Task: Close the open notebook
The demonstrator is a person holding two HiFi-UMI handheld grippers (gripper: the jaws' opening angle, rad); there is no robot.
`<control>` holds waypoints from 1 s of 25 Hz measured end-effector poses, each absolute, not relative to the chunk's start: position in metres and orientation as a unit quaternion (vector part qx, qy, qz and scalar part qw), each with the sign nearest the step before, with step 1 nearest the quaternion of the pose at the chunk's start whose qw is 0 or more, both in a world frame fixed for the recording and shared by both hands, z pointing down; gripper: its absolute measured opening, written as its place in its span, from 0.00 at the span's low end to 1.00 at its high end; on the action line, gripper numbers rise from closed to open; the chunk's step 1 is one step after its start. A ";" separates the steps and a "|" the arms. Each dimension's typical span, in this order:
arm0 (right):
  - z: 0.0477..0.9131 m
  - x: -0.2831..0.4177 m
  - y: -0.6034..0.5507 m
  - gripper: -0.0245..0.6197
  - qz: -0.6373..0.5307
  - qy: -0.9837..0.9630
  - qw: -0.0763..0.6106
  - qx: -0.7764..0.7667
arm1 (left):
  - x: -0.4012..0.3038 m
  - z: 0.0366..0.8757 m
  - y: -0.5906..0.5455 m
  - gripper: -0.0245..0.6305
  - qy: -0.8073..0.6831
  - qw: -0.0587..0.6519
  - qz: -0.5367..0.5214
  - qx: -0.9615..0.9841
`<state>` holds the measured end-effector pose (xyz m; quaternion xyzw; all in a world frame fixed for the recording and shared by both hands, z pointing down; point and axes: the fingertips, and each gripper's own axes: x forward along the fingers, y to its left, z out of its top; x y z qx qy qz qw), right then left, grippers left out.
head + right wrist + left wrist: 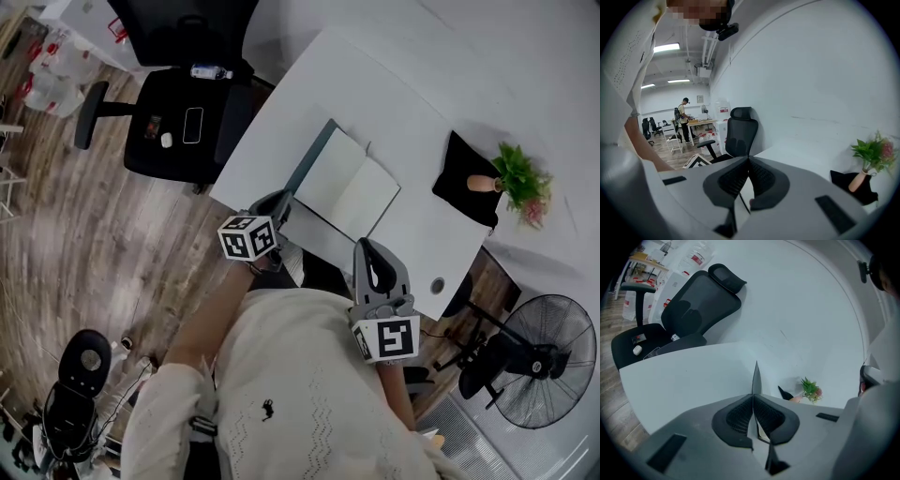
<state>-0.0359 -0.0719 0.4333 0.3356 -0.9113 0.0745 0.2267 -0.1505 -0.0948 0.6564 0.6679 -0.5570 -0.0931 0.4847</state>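
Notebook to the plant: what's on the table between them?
In the head view, only bare white table separates the notebook from the black cloth under the plant; nothing else lies on that stretch.

Chair (183, 122) top cropped, notebook (345, 183) corner hidden

Counter (375, 84): white, smooth, matt. Notebook (349, 183): matt paper pgs, dark thin cover. Left hand-held gripper (753, 397) & right hand-held gripper (747, 160): grey matt plastic shells, blk ribbed pads (738, 416). Chair (220, 141): blk cloth seat w/ plastic arms. Floor (84, 234): wood planks, slight sheen. Sweater (309, 394): cream knit cloth. Mat (459, 187): blk matt cloth. Fan (544, 361): blk wire guard, metal by the look.
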 end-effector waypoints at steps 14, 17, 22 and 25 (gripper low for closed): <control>0.433 -0.041 -0.062 0.04 0.089 -0.903 0.209 0.364 | -0.140 0.642 -0.092 0.07 -0.526 0.454 -0.051 0.717; 0.433 -0.041 -0.061 0.04 0.091 -0.901 0.207 0.372 | -0.137 0.640 -0.093 0.07 -0.519 0.448 -0.040 0.727; 0.434 -0.042 -0.058 0.04 0.093 -0.896 0.205 0.383 | -0.133 0.636 -0.092 0.07 -0.509 0.441 -0.024 0.739; 0.435 -0.043 -0.057 0.04 0.094 -0.895 0.204 0.386 | -0.130 0.633 -0.092 0.07 -0.504 0.431 -0.011 0.749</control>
